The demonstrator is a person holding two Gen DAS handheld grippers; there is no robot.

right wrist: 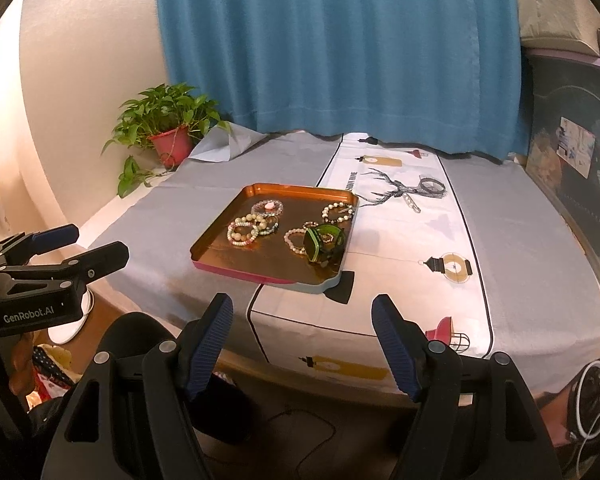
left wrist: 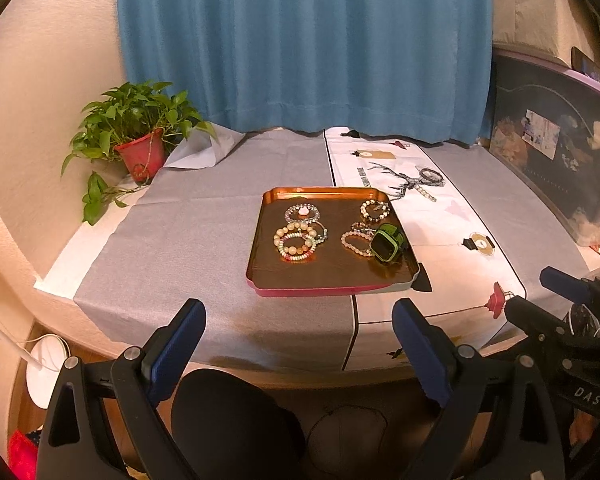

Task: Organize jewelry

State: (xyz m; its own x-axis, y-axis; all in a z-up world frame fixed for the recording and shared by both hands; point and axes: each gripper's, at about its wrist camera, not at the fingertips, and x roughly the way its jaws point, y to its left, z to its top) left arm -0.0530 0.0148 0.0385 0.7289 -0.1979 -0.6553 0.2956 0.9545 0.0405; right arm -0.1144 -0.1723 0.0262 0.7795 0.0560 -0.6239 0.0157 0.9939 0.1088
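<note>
A copper tray lies mid-table. In it lie several bead bracelets and a green and black smartwatch. A dark bracelet with a small chain lies on the white printed cloth beyond the tray's right corner. My left gripper is open and empty, back from the table's front edge, below the tray. My right gripper is open and empty, also before the front edge; it shows at the right of the left wrist view.
A potted plant in a red pot stands at the back left. A blue curtain hangs behind. Dark boxes line the right side. A grey cloth covers the left of the table.
</note>
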